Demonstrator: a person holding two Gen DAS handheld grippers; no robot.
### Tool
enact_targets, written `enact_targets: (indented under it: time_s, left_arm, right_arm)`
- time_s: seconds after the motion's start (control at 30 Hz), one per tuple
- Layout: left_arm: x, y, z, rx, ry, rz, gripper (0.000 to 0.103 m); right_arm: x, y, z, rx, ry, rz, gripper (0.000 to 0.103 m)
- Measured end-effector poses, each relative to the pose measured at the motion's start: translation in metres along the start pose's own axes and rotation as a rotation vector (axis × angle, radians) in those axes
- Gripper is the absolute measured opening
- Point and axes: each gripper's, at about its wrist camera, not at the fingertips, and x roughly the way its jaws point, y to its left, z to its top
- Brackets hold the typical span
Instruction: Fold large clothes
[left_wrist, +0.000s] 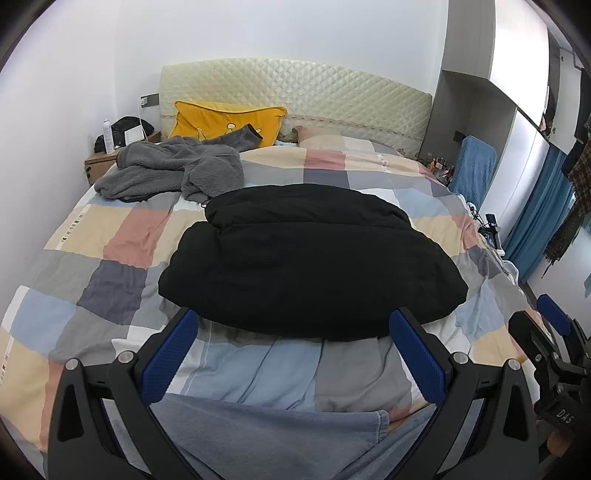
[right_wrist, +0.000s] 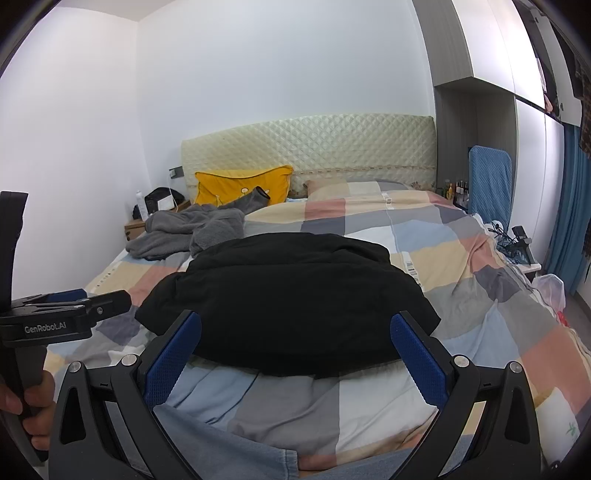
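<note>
We see the left gripper (left_wrist: 293, 354) with its jaws spread wide and nothing between them, held just off the near hem of the black garment (left_wrist: 310, 258). The right gripper (right_wrist: 295, 354) has its jaws equally wide apart and empty, also just short of that near hem. In the right wrist view the left gripper appears at the left edge, a hand (right_wrist: 26, 402) wrapped around its handle; from that side we cannot tell its opening, though its own camera shows it plainly.

The black garment lies as a thick, rounded heap on the middle of the bed (left_wrist: 110, 258), on a patchwork cover of blue, grey, pink and cream squares. Beyond the black garment, toward the left, lies a crumpled grey fleece garment (left_wrist: 173, 170), one sleeve raised against a yellow pillow (left_wrist: 229, 120). Behind that pillow stands the quilted cream headboard (left_wrist: 314, 88). Left of the headboard a wooden nightstand (left_wrist: 98, 162) carries a white bottle and a dark bag. Right of the headboard we see a chair draped in blue cloth (left_wrist: 476, 166), tall white cupboards and a blue curtain (left_wrist: 539, 214).
</note>
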Motion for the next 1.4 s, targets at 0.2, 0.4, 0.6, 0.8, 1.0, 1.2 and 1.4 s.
enact_targets:
  time_s: [0.2, 0.4, 0.6, 0.8, 1.0, 1.2, 1.4]
  left_arm:
    - [0.000, -0.001, 0.001, 0.002, -0.006, 0.004, 0.103]
    - [-0.003, -0.003, 0.001, 0.002, -0.008, -0.005, 0.103]
    - [-0.008, -0.008, 0.001, 0.010, -0.014, -0.010, 0.103]
    - [-0.008, -0.008, 0.000, 0.013, -0.016, -0.003, 0.103]
    - [-0.010, -0.012, 0.000, 0.014, -0.019, -0.002, 0.103]
    - [-0.012, -0.016, -0.001, 0.017, -0.023, -0.009, 0.103]
    - [-0.015, -0.015, 0.000, 0.011, -0.028, -0.011, 0.103]
  right_arm:
    - [-0.001, 0.002, -0.001, -0.002, -0.005, -0.002, 0.103]
    - [-0.003, 0.001, 0.001, 0.003, -0.016, -0.007, 0.103]
    - [-0.004, 0.002, 0.001, -0.001, -0.012, -0.010, 0.103]
    - [-0.003, 0.003, 0.003, 0.000, -0.010, -0.007, 0.103]
    - [-0.004, 0.002, 0.004, 0.004, -0.012, -0.008, 0.103]
    - [-0.003, 0.003, 0.003, 0.010, -0.008, -0.011, 0.103]
    - [-0.005, 0.004, 0.002, 0.006, -0.013, -0.007, 0.103]
